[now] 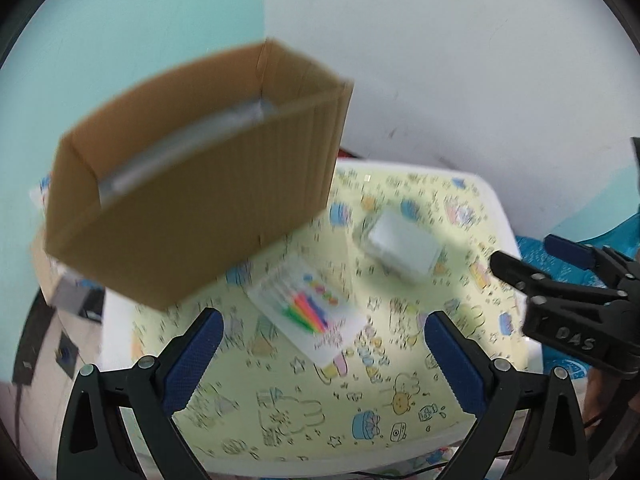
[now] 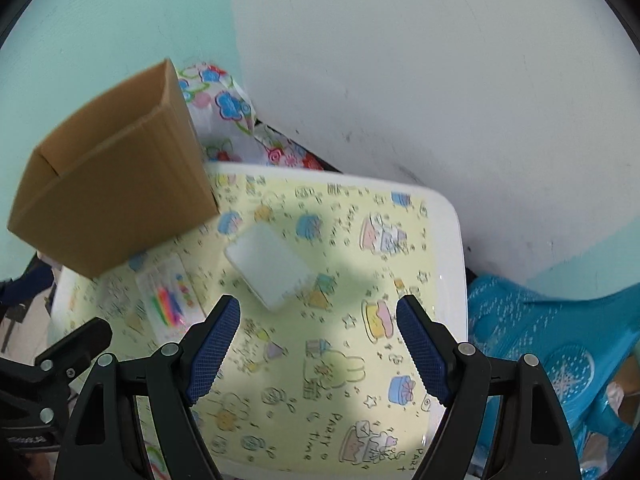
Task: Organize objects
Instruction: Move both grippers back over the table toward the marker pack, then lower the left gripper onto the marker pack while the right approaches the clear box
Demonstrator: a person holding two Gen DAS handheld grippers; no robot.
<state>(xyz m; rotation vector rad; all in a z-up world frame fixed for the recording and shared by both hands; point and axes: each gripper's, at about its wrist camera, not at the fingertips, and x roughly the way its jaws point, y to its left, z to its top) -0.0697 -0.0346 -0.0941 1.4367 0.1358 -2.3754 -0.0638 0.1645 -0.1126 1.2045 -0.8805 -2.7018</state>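
An open brown cardboard box [image 1: 192, 184] stands at the back left of a small table with a yellow cartoon cloth [image 1: 400, 400]; it also shows in the right wrist view [image 2: 116, 196]. A clear pack of coloured markers [image 1: 306, 308] lies in front of the box, also in the right wrist view [image 2: 168, 300]. A white rectangular block [image 1: 404, 248] lies to its right, also in the right wrist view [image 2: 272, 268]. My left gripper [image 1: 324, 328] is open above the marker pack. My right gripper [image 2: 318, 316] is open just before the white block.
A white and teal wall rises behind the table. A blue plastic chair [image 2: 560, 344] stands right of the table. Flowered wrapping [image 2: 228, 104] lies behind the box. The right gripper's body [image 1: 576, 308] shows at the right in the left wrist view.
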